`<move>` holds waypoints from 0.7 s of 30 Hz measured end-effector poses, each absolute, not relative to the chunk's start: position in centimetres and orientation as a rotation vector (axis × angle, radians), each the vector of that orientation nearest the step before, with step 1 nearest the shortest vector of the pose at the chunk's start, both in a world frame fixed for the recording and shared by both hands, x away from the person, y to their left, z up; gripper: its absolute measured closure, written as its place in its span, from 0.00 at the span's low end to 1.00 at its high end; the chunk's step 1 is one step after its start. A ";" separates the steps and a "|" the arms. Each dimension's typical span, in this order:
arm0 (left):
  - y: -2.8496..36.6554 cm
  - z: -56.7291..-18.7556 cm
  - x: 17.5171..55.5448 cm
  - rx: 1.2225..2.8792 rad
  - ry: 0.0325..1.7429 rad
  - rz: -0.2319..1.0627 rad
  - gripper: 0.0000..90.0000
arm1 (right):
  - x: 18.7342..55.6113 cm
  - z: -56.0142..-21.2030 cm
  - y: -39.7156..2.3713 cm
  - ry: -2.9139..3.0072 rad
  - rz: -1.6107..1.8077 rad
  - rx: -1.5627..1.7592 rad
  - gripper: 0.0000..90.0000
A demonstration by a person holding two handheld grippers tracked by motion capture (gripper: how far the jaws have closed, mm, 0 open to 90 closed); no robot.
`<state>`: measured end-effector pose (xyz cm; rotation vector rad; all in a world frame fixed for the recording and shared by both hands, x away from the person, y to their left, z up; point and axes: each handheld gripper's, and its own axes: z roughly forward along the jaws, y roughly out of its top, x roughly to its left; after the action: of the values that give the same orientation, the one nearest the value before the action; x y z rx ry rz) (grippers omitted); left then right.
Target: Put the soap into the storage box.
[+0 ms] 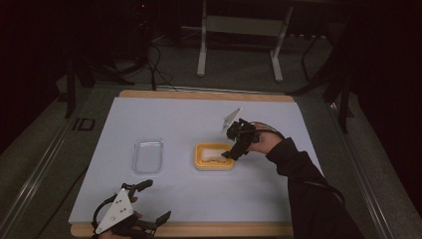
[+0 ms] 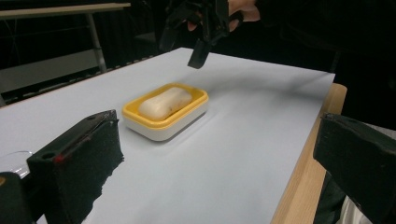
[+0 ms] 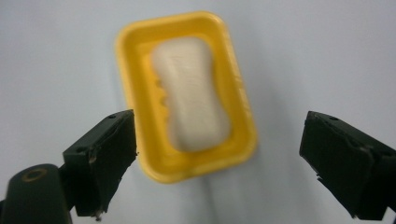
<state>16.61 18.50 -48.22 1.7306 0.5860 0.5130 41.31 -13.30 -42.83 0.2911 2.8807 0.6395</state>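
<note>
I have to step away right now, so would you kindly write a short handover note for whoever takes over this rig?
Right tool: open, empty, hovering over the right end of the yellow soap dish, jaws spread wide above it in its own view.
Left tool: open, empty, at the near edge of the table, far from the dish.
Bar of soap: lying in the dish, untouched.
Clear lid: flat on the white mat, left of the dish, apart from it.
Done: nothing is gripped yet.
Left: probably closing on the soap or dish; the lid is unhandled.
</note>
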 end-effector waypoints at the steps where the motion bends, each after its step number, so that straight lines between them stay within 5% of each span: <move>1: 18.5 -48.2 16.6 1.732 0.587 0.511 0.01 | 41.3 -42.7 -13.9 2.872 0.665 0.353 0.12; 21: 18.3 -48.3 16.8 1.735 0.594 0.507 0.01 | 38.8 -42.8 -18.3 2.688 0.807 0.702 0.14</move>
<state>16.82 18.26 -48.28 1.7348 0.5939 0.5073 38.79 -18.32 -42.84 0.7021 2.6880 0.8070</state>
